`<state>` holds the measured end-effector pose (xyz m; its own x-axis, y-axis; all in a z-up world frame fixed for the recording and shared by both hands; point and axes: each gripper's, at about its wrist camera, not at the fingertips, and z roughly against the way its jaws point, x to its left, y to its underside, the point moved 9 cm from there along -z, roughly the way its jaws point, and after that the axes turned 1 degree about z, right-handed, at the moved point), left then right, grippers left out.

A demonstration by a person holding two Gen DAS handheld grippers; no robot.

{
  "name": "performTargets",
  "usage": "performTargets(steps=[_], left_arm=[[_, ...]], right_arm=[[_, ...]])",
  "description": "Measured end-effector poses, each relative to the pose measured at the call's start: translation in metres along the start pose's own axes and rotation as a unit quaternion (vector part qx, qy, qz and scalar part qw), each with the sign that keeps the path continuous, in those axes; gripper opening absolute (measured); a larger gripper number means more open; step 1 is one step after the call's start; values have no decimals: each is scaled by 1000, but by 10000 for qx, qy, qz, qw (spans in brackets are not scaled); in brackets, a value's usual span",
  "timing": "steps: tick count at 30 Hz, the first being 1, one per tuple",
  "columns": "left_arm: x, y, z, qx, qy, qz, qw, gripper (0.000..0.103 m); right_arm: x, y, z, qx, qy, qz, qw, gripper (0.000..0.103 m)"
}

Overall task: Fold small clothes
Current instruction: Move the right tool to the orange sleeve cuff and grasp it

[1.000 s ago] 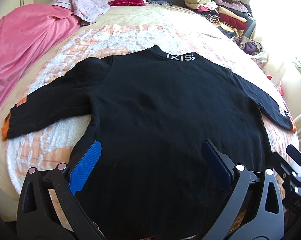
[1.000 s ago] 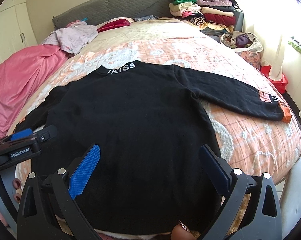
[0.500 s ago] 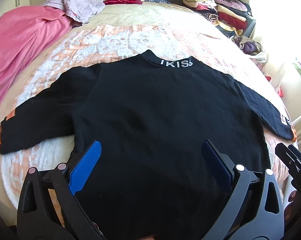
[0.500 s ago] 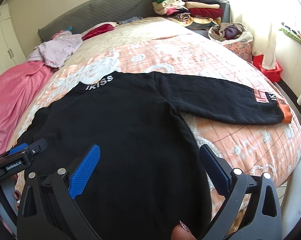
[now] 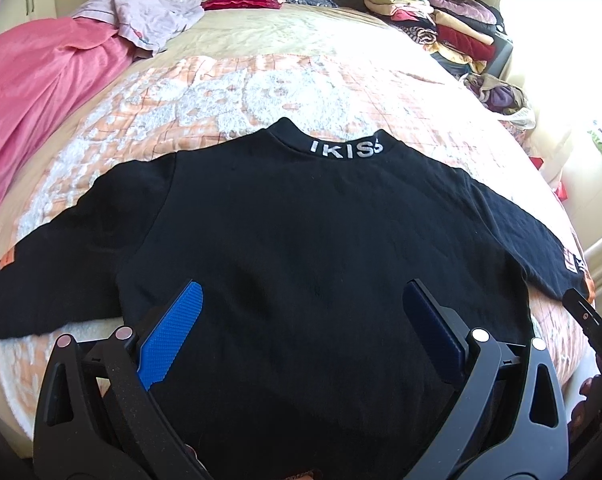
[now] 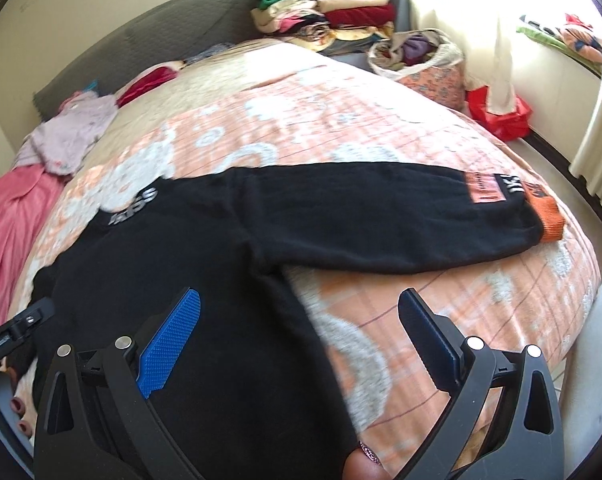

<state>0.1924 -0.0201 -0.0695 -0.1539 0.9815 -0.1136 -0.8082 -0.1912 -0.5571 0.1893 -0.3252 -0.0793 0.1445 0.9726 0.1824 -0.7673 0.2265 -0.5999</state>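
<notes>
A small black sweater [image 5: 301, 240] lies flat on the bed, back up, collar lettered "IKISS" pointing away, both sleeves spread out. Its cuffs are orange. My left gripper [image 5: 301, 312] is open and empty, hovering over the lower middle of the sweater near the hem. My right gripper [image 6: 301, 320] is open and empty over the sweater's right side edge, below the right sleeve [image 6: 381, 220] with its orange cuff [image 6: 549, 216]. The hem below both grippers is hidden by the gripper bodies.
The bed [image 5: 301, 92] has an orange and white patterned cover. A pink blanket [image 5: 33, 92] lies at the left, loose pale clothes [image 5: 149, 12] at the head. A stack of folded clothes [image 5: 433, 20] and a laundry bag [image 6: 421, 60] stand at the right.
Both grippers have moved forward and turned: the left view now centres on the sweater body, the right view has swung right toward the right sleeve. The sweater has not moved.
</notes>
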Motion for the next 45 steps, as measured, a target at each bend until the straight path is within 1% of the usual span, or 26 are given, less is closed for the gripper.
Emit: performTargets(steps=[8,14,22,25,28,31,36,38,43,44,45], left_arm=[[-2,-12,-12,1,-48,-1,10000,94],[0,-19,-23,17,-162,8,9999,94],[-6,-20,-41,174,-112,-60,9998,94],[-12,-18,-45,160,-136,-174,9996,94],[-18,-16,-51,196,-86,-269,9994,94],[-22,-15,-56,226,-20,-267,9994,94],[-27,-16,-63,269,189,-163,9993,94],[-28,-18,-65,254,249,-120,9993,94],[-29,-22,-69,244,269,-64,9993,94],[-29,-22,-69,241,285,-54,9993,94],[-29,-22,-69,240,297,-50,9993,94]], right_arm=[[-55,-16,-21,-29,407,-437,9982,99],[-91,-20,-37,74,640,-823,9945,99],[-136,-19,-52,202,788,-1376,9872,99],[-155,-17,-58,260,842,-1652,9823,99],[-174,-15,-64,289,937,-1872,9774,99],[-190,-16,-69,272,857,-2140,9727,99],[-207,-27,-76,58,603,-2397,9690,99],[-212,-31,-79,-17,542,-2433,9684,99],[-219,-41,-81,-231,385,-2488,9675,99],[-220,-42,-81,-256,352,-2509,9670,98],[-220,-43,-80,-292,309,-2531,9665,93]])
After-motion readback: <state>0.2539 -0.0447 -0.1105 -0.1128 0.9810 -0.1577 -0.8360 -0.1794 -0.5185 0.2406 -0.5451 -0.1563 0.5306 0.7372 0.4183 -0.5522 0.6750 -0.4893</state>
